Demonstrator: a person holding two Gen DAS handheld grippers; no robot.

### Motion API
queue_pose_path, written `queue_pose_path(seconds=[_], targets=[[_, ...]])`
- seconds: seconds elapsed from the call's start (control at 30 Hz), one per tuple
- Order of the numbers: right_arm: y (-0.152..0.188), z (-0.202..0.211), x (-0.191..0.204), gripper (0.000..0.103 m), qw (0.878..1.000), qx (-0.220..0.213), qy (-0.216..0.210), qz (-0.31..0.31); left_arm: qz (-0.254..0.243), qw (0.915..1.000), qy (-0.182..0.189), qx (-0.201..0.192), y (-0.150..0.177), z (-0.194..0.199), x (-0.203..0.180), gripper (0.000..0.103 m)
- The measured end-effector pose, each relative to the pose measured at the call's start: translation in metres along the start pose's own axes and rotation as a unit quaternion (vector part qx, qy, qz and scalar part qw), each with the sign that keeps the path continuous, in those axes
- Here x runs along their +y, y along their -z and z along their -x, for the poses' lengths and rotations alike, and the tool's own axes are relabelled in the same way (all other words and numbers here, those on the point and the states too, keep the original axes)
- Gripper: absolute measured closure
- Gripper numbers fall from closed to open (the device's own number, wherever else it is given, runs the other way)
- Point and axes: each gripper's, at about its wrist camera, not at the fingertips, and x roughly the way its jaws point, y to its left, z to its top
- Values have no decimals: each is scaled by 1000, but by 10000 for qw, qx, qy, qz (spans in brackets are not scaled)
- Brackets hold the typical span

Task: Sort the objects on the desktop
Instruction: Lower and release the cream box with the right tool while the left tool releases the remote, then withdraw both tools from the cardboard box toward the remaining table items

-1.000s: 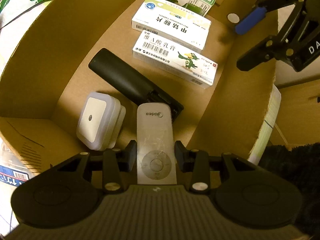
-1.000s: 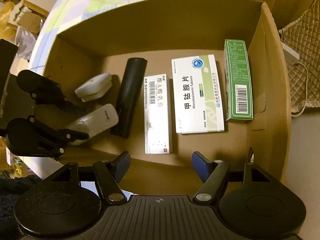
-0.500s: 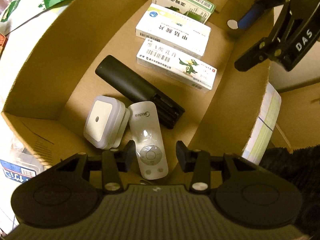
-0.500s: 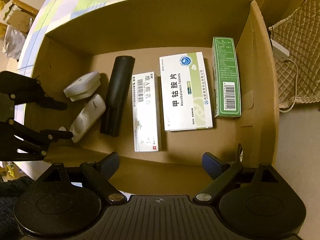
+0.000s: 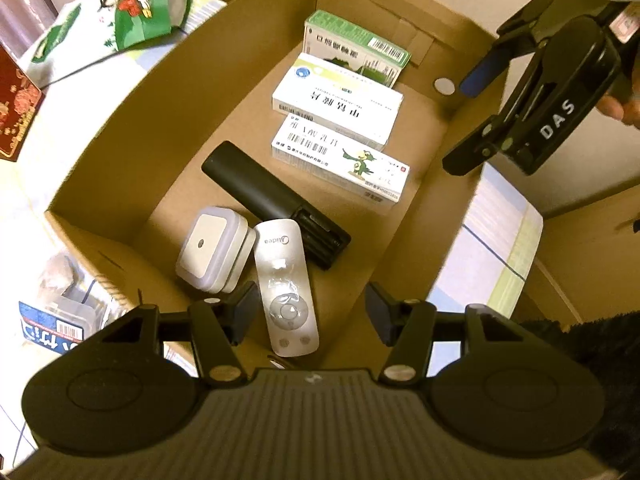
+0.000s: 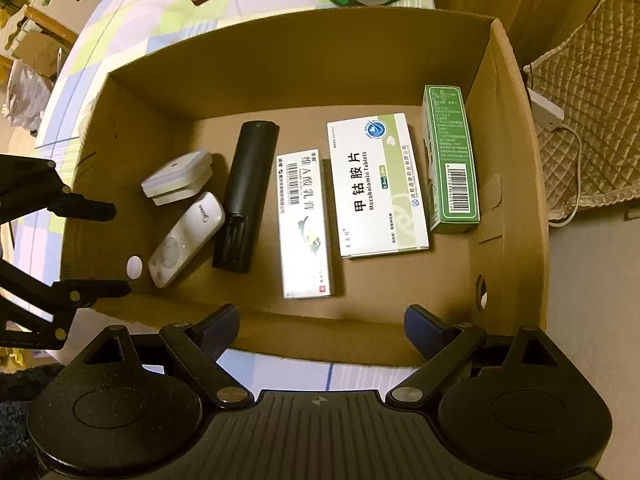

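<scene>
A cardboard box [image 6: 312, 60] holds a white Midea remote [image 5: 286, 288] [image 6: 186, 238], a white square night light [image 5: 214, 250] [image 6: 178, 176], a black remote [image 5: 276, 204] [image 6: 244, 196], two white medicine boxes [image 6: 306, 224] [image 6: 376, 184] and a green medicine box [image 6: 450, 158]. My left gripper [image 5: 310, 314] is open and empty above the box's end, over the white remote; it also shows at the left of the right wrist view [image 6: 118, 250]. My right gripper [image 6: 322, 326] is open and empty above the box's near wall, and shows in the left wrist view [image 5: 472, 120].
The box stands on a pale checked cloth [image 6: 120, 28]. A green printed bag [image 5: 132, 12] and a red box [image 5: 12, 116] lie beyond it. A white plug with a cable [image 6: 546, 110] lies on a quilted mat at the right. A packaged item [image 5: 56, 316] lies beside the box.
My left gripper opened and let go of the white remote, which now lies on the box floor beside the night light. Both grippers have risen and drawn back from the box.
</scene>
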Motion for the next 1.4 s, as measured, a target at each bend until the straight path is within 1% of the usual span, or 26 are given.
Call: queue_pose_path(seconds=[0.23, 0.4, 0.5, 0.87, 0.9, 0.97, 1.07, 1.17, 1.27, 1.4], targets=[[10, 17, 18, 11, 9989, -421, 128, -171, -98, 9992, -81, -378, 17, 30, -7, 47], [16, 30, 42, 11, 9964, -781, 270, -167, -135, 9978, -193, -615, 36, 50, -7, 47], [19, 36, 58, 11, 9946, -960, 363, -154, -166, 9967, -284, -739, 49, 63, -4, 43], [40, 43, 108, 11, 9867, -1464, 515, -492, -160, 9937, -508, -986, 109, 93, 20, 42], [42, 43, 112, 11, 9852, -1546, 497, -540, -137, 9933, -530, -1014, 116, 95, 24, 41], [48, 43, 121, 11, 9818, -1733, 423, -649, -94, 9922, -634, -1071, 132, 100, 32, 37], [55, 40, 137, 11, 9770, -1971, 299, -762, -13, 9894, -912, -1131, 157, 105, 45, 36], [60, 35, 156, 11, 9724, -2178, 259, -794, 217, 9882, -1021, -1124, 182, 109, 64, 36], [62, 30, 177, 11, 9691, -2352, 191, -726, 466, 9860, -1123, -1137, 204, 114, 83, 36], [60, 22, 204, 11, 9672, -2487, 118, -501, 843, 9806, -1306, -1197, 230, 119, 109, 35]])
